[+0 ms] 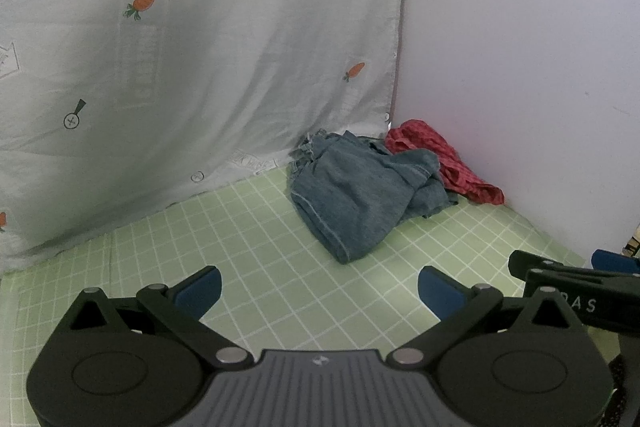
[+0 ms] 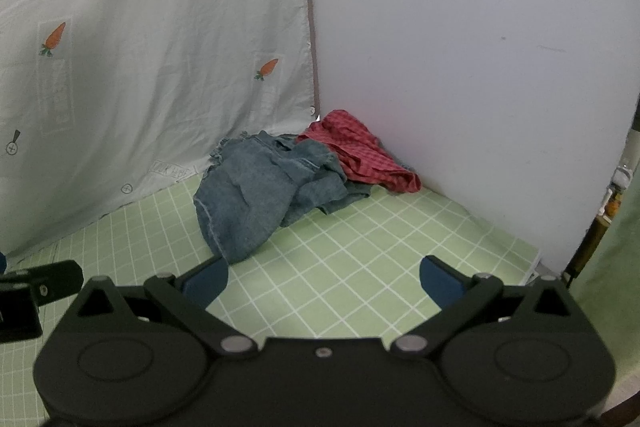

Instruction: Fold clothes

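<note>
Ahead of both my grippers the green checked tablecloth (image 1: 248, 227) runs back to a corner, closed on the left by a hanging pale sheet printed with carrots (image 1: 192, 59) and on the right by a plain white wall (image 1: 520, 47). Nothing here serves as a container: no basket, bin or drawer shows in either view, so the clothes lie loose on the cloth.

The denim garment (image 1: 356, 195) is crumpled in that corner, forward of the tools. It looks like jeans or denim shorts, but I cannot tell which from the heap. Its long axis runs from the frayed end against the sheet down toward me, and the near rounded end points at the gap between the two grippers. From the left gripper (image 1: 318, 287) it lies ahead and slightly right; from the right gripper (image 2: 324, 277) it lies ahead and to the left, its near end just beyond the left fingertip. I judge the right one nearer to that near end.

Behind the denim, tucked against the wall and partly under it, is a red checked garment (image 1: 448, 163), farther from both tools.

Both grippers hang above the cloth with their blue pads spread wide and nothing between them. Folding has not begun, by my reading; the denim first needs pulling out of the corner and spreading flat.
</note>
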Action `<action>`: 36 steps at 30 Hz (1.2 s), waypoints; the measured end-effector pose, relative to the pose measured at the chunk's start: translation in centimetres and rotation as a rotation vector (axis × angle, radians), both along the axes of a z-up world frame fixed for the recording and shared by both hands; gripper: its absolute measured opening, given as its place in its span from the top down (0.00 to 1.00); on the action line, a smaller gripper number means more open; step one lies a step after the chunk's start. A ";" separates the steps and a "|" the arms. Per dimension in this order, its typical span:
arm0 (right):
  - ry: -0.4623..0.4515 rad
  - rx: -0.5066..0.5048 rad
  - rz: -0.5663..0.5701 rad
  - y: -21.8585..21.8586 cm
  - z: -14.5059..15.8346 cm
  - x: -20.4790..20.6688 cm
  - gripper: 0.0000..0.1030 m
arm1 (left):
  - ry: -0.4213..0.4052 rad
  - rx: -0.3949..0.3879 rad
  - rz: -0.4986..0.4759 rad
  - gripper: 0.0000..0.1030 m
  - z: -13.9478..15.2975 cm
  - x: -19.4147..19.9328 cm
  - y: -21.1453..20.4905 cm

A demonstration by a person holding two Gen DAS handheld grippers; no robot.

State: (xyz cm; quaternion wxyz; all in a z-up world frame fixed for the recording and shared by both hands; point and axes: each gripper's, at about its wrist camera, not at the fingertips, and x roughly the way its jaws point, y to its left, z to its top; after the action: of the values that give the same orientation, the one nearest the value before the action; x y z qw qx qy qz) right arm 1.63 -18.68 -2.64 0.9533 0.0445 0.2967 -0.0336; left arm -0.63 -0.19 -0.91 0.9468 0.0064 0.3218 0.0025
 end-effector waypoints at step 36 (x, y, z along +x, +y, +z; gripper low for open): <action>0.081 0.030 0.068 0.4 -3.0 8.0 0.00 | 0.088 0.014 0.078 0.00 -2.1 5.3 1.2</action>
State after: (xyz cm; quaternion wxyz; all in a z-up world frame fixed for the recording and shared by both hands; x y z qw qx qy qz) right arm 9.58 -18.24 -5.66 0.9404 0.0471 0.3368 0.0014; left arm 4.68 0.97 -3.06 0.9308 0.0005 0.3632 0.0414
